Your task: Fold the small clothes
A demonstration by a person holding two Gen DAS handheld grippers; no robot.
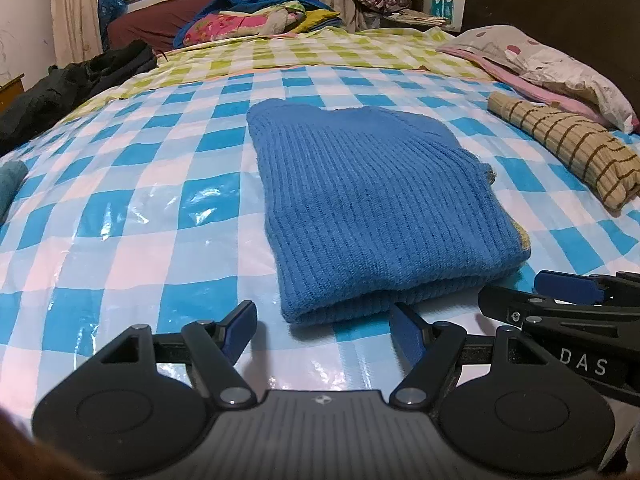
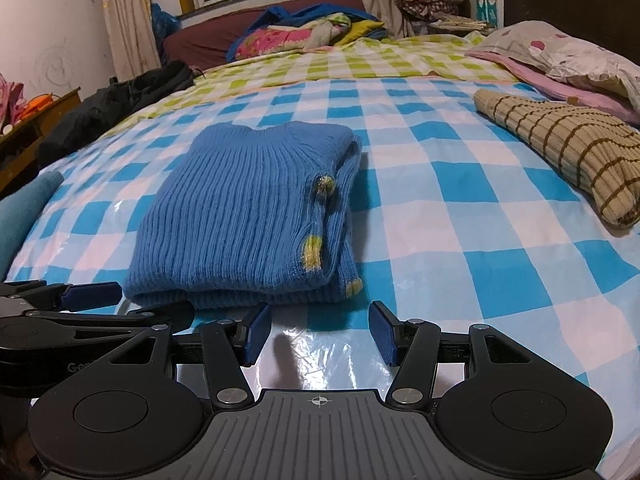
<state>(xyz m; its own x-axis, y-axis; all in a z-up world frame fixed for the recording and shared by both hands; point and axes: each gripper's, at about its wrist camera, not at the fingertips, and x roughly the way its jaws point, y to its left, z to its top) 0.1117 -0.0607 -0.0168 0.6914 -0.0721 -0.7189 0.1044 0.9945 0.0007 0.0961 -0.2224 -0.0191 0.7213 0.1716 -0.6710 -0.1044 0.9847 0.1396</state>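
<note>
Grippers (image 1: pixel 322 330) (image 2: pixel 316 334) apart, sweater (image 1: pixel 372 204) folded, lengthwise away

Bed (image 1: pixel 140 184) covered by a glossy blue-and-white checked sheet, with clothes laid on it.

A folded blue knit sweater (image 1: pixel 368 208) is seen lying flat just ahead of the left gripper's fingers. A beige striped knit (image 1: pixel 568 148) is laid ahead to the right, near a pillow (image 1: pixel 560 68). Dark clothing (image 1: pixel 72 88) is heaped at the far left edge, and a teal cloth (image 2: pixel 28 208) lies at the left.
</note>
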